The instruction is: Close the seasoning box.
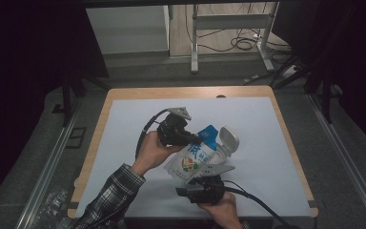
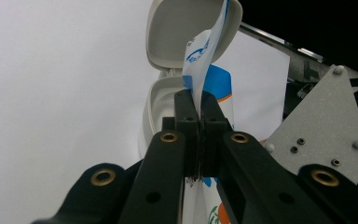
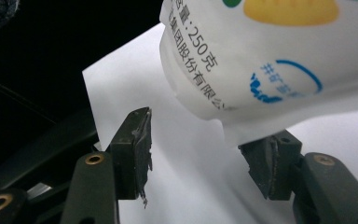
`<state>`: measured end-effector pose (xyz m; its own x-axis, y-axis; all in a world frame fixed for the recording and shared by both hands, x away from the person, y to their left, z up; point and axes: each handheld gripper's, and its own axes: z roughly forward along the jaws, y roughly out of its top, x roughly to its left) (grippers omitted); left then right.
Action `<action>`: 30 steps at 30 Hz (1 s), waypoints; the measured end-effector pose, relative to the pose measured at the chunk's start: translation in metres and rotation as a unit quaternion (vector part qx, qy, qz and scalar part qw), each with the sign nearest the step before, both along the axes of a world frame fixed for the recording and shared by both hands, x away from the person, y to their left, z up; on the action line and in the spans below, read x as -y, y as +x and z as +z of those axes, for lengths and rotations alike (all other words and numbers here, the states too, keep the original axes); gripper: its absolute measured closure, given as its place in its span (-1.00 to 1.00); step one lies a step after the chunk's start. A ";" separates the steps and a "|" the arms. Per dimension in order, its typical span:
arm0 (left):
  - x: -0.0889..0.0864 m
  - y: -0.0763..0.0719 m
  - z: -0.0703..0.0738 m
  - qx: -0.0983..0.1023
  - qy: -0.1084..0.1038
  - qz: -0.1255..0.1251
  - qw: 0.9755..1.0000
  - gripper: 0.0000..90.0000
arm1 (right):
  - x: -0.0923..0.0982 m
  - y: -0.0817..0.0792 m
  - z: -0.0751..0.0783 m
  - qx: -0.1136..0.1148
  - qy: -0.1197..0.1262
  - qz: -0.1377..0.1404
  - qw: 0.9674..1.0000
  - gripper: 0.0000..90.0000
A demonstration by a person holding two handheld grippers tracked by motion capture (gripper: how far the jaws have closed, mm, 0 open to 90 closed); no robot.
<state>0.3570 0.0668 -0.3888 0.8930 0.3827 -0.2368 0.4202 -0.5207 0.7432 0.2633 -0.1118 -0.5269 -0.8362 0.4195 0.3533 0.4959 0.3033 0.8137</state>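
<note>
Pouch [image 1: 193, 157], white with blue top and printed fruit, held above the middle of the bench [image 1: 124, 143], somewhat toward the near edge. Long axis tilted: blue sealed top pointing up and toward the far right corner, rounded bottom pointing down toward the near left corner. Pinched at the thin top flap by the left hand-held gripper [image 1: 198, 140], jaws closed tight on the film, as seen in the left gripper view [image 2: 196, 100]. Just beyond the top, a white tub [image 1: 221, 152] with its hinged lid [image 1: 228, 138] swung open, standing right of the bench's middle. Right hand-held gripper [image 1: 209, 180] below the bottom of the pouch, near the near edge, jaws parted about halfway [image 3: 209, 154], pads clear of the pouch [image 3: 261, 56], nothing gripped.
</note>
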 end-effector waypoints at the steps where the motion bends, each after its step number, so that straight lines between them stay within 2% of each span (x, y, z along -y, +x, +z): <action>1: -0.001 0.000 -0.001 0.002 -0.004 0.000 1.000 0.99 | 0.001 0.000 0.000 0.002 -0.003 0.000 1.000 -0.01; 11: -0.011 -0.004 -0.006 0.024 -0.033 0.004 0.999 0.99 | 0.014 -0.003 0.004 0.011 -0.012 -0.007 1.000 0.00; 17: -0.018 -0.005 -0.011 0.030 -0.047 0.008 0.998 0.99 | 0.021 -0.005 0.010 0.025 -0.008 -0.004 1.000 0.02; 24: -0.029 -0.009 -0.017 0.036 -0.063 0.013 0.997 0.99 | 0.027 -0.007 0.019 0.025 -0.002 -0.003 1.000 0.07; 30: -0.041 -0.012 -0.022 0.039 -0.080 0.022 0.996 0.99 | 0.035 -0.005 0.030 0.036 0.008 -0.009 0.999 0.17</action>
